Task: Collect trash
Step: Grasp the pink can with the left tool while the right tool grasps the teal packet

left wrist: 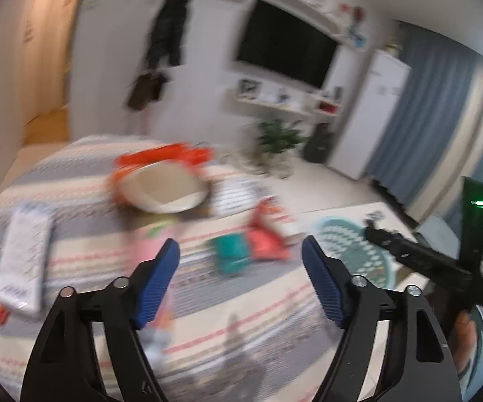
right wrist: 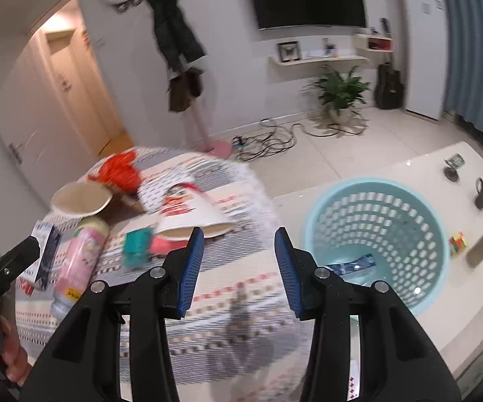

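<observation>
Both my grippers hang above the bed [right wrist: 241, 288] with its striped cover, and neither holds anything. My right gripper [right wrist: 239, 251] has its blue pads spread wide with only bedcover between them; my left gripper [left wrist: 241, 268] is spread just as wide, also empty.

The trash lies ahead of me, further up the bed. Nearest my right gripper, just ahead and slightly left, is the white paper bag [right wrist: 191, 211] with red print, lying flat, its long axis running from upper left to lower right, open mouth towards me. Beside it sit a small teal packet [right wrist: 137, 243] and a red wrapper [right wrist: 164, 244], touching. Left of those, the pink bottle [right wrist: 80, 254] lies on its side, long axis pointing roughly towards me and away. Beyond it, a paper bowl [right wrist: 80, 199] and an orange bag [right wrist: 120, 171].

From my left gripper, the teal packet [left wrist: 231, 254] sits dead ahead between the pads' line of sight, the red wrapper [left wrist: 268, 238] touching its right side. I'd judge the left the better placed for that pair, the right for the paper bag.

The basket [right wrist: 435, 234], pale blue and perforated, stands on the counter [right wrist: 409, 174] just right of my right gripper, one blue wrapper [right wrist: 355, 264] already in its bottom. So drops belong to the right side.

Writing: red print on the paper bag and small text on the bottle's label, both too smeared to read.
</observation>
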Available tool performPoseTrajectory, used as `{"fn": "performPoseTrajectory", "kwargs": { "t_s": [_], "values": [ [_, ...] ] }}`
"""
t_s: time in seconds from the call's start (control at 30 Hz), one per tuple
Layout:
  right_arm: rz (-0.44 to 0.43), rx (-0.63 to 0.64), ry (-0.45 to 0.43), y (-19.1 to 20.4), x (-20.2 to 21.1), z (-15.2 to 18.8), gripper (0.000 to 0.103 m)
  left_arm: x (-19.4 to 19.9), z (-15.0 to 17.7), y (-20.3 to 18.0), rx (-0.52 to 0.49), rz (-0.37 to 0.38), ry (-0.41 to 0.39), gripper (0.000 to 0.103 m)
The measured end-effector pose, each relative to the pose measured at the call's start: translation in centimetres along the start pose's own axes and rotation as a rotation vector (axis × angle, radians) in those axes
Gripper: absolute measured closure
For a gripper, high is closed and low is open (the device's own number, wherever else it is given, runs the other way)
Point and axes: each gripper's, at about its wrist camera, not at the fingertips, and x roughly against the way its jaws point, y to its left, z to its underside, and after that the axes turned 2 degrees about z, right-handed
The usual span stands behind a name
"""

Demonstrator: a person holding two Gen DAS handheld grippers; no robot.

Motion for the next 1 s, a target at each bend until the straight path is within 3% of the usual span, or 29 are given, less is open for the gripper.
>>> {"fn": "performPoseTrajectory", "kwargs": {
  "t_s": [0.2,0.3,0.43,0.57,0.7,0.77,0.83,1.0],
  "values": [
    [-0.032,0.107,0.024,4.5,-2.7,-0.1,0.058,-1.5,1.3,5.4,0.102,-0.033,0.111,0.027],
    [-0.015,0.145,0.034,5.7,-3.9,-0.2,0.048,-3.1,1.4,6.4,0.111,-0.055,0.142,0.027],
    [0.007,0.173,0.053,6.5,-4.8,-0.2,0.047,-4.8,1.9,6.9,0.106,-0.084,0.174,0.027],
    [-0.097,0.2,0.072,8.2,-4.6,0.4,0.047,-6.0,2.3,7.1,0.097,-0.102,0.199,0.029],
    [-0.111,0.269,0.113,11.7,-6.0,1.4,0.047,-6.8,2.5,7.1,0.078,-0.117,0.206,0.038],
    [-0.115,0.256,0.142,12.3,-7.0,1.6,0.047,-6.7,2.7,7.0,0.059,-0.132,0.207,0.046],
    [-0.12,0.249,0.165,12.8,-7.9,1.5,0.047,-6.5,2.7,7.1,0.061,-0.1,0.209,0.057],
    [-0.09,0.238,0.219,13.6,-10.3,1.4,0.047,-5.5,3.0,7.7,0.076,-0.098,0.201,0.057]
  ]
}}
